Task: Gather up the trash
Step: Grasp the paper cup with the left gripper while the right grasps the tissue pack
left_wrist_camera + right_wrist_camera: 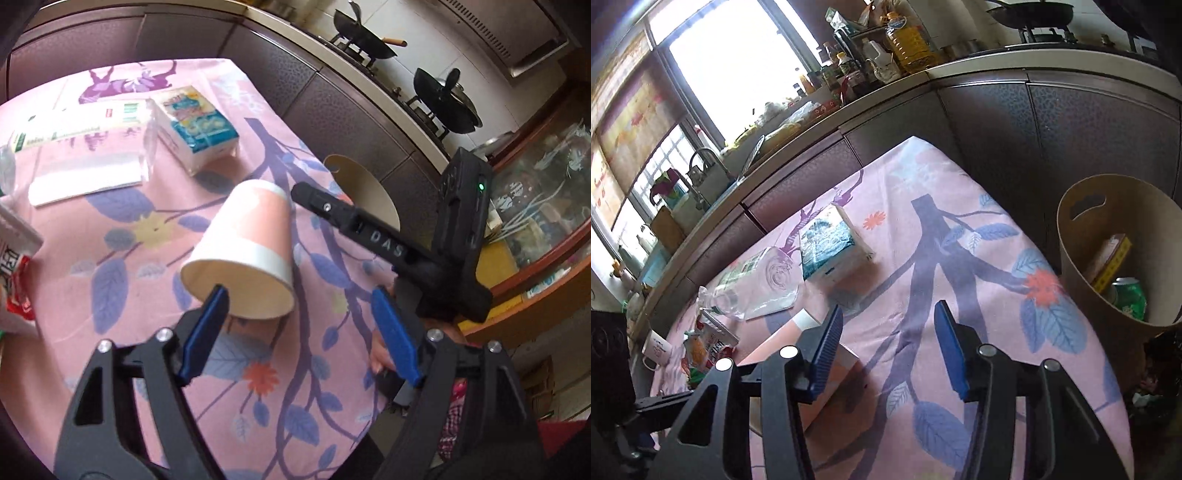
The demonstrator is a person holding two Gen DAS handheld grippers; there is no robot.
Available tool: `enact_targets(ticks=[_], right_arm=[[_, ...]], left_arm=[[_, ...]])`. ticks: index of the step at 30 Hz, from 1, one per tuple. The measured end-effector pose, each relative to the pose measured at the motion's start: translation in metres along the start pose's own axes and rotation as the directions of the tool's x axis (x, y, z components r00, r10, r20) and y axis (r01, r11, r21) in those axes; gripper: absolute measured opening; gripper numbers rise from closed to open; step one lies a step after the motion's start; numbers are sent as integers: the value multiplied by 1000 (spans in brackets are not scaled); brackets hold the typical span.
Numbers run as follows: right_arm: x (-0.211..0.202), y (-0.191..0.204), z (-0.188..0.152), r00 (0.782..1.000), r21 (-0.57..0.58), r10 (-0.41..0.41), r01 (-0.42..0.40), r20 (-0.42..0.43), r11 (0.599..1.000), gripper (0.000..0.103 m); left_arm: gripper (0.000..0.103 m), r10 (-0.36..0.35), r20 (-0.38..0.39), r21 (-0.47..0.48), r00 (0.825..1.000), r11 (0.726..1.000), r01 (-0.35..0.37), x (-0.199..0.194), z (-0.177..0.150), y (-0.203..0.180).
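Spreading wide, your left gripper (299, 299) has its jaws at the mouth of the paper cup (243, 254), which lies on its side on the bench (122, 236). Your right gripper (888, 325) hangs with jaws apart and empty. Beyond the bench edge stands the bin (1082, 273), holding a green can (1130, 297).

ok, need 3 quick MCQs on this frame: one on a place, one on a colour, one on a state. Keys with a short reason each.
1. Where is the green can?
A. on the table
B. inside the tan bin
C. on the counter

2. The paper cup is:
A. pink and white
B. green
C. black

3. The left tool is:
A. shut on the cup
B. shut on nothing
C. open

Key: B, the can sits within the bin's wall; A, pink body with white bands; C, its blue pads stand wide apart at the cup's rim.
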State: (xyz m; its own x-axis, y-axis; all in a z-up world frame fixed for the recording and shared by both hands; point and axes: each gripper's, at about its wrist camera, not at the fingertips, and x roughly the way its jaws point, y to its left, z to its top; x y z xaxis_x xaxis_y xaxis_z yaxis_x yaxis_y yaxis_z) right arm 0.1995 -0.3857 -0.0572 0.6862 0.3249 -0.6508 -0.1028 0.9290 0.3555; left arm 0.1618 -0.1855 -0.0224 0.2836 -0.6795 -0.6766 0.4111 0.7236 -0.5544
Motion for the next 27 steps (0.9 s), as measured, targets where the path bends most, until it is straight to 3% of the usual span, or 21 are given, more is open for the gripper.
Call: enact_targets(ticks=[1,2,3,5,6,10,11,12,14,19,23,25,27], right_arm=[[6,2,1,1000,-8,11,-11,-18,1000,49],[9,5,0,998,-5,51,-51,-37,999,48],[10,9,-2,993,-6,101,-101,-57,995,48],[9,19,-3,988,-39,136,-139,-67,990,48],[7,25,-2,990,-59,129,-132,-58,989,48],[5,38,17,997,-108,67,-64,29,992,48],[8,41,22,998,-121,50,-44,48,992,53],[14,45,28,998,-142,30,-21,61,990,68],[31,52,40,998,-206,1,10,56,979,83],[79,69,62,998,-349,-64,56,-11,936,83],[107,69,64,993,-340,-68,31,-97,940,83],[114,66,59,986,-338,-89,38,-138,940,63],[106,60,54,989,-303,-74,32,-128,952,59]], left_arm=[[73,-5,-2,-25,1000,1000,5,3,3,5],[59,-10,-9,-50,1000,999,9,7,5,10],[39,-12,-20,-68,1000,998,11,10,7,15],[10,-36,-37,-107,999,994,31,12,5,26],[7,-51,-34,-126,998,991,47,9,3,32],[5,-37,-10,-138,999,990,35,-14,-14,48],[5,-28,-7,-137,1000,990,27,-20,-19,51],[5,-19,-7,-135,1000,991,18,-26,-24,54],[5,6,-9,-126,1000,992,-7,-35,-34,58],[5,54,0,-104,999,993,-54,-54,-54,62],[5,61,4,-99,998,993,-60,-61,-62,67],[6,58,6,-103,998,993,-57,-61,-62,68],[6,59,9,-100,998,993,-58,-62,-63,69]])
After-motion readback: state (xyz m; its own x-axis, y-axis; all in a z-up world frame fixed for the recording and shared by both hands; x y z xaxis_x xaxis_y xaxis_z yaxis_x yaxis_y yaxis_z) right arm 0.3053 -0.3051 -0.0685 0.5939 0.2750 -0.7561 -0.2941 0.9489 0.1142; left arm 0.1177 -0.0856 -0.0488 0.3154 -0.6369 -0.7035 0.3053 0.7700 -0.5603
